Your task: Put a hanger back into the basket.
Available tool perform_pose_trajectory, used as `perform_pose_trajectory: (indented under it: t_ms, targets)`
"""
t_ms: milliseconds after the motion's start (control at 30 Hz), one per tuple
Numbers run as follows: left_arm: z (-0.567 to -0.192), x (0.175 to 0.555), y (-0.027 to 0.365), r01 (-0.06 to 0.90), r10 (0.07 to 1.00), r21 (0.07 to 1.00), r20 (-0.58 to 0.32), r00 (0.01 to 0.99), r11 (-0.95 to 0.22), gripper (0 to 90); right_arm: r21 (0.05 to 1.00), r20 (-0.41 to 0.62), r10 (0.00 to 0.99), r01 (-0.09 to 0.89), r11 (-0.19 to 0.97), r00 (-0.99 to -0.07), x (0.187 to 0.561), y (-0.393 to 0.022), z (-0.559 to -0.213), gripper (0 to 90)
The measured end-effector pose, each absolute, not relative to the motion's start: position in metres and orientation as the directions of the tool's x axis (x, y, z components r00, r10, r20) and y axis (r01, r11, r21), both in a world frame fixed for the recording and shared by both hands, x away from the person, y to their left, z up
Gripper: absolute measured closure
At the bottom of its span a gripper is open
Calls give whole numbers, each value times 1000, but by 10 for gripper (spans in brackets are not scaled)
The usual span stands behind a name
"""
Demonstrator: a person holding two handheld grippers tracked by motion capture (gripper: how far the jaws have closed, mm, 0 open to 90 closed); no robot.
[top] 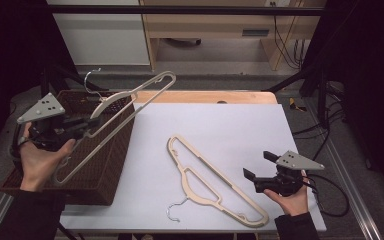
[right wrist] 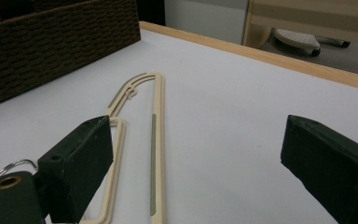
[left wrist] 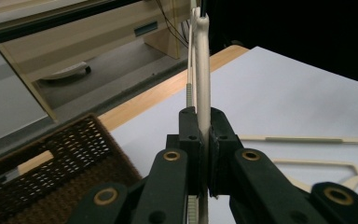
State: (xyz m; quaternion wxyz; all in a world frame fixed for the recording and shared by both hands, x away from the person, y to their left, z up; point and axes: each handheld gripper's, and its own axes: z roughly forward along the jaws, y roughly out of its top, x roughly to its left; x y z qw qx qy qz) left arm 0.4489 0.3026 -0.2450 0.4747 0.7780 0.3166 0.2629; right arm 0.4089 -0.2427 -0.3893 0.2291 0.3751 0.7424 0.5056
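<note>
The left gripper (top: pixel 82 129) holds a cream hanger (top: pixel 125 112) in the air above the wicker basket (top: pixel 105 170) at the left end of the tabletop (top: pixel 220 125). Its fingers (left wrist: pixel 189 135) are clamped tight on the hanger's thin lower bar, as the left gripper view shows, where the bar stands on edge between the two pads and runs straight away from the camera. In the high view this held hanger slants: its long axis runs from low and near, by the person's left hand (top: pixel 40 162), up and away to the right, with the far rounded end over the back edge of the tabletop. Its metal hook (top: pixel 91 80) points up and to the left, above the basket. A second cream hanger (top: pixel 212 182) lies flat on the white tabletop, its long axis running diagonally from the middle toward the near right corner, its hook (top: pixel 176 210) curling out toward the near edge. The right gripper (top: pixel 260 165) hangs just beside that hanger's near right end, its fingers (right wrist: pixel 81 163) spread wide with nothing between them, pointing along the lying hanger toward the basket.
</note>
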Motion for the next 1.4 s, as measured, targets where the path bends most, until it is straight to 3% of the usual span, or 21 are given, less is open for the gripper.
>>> perform_pose_trajectory:
  t_ms: [767,1400]
  targets:
    - [-290,492,401,376,833,863,87,547,-337,863,917,32,788,332,221,-615,412,-239,-393,87]
    - [-334,496,424,517,836,784,7,548,-345,863,912,36,786,342,227,-617,413,-237,-395,87]
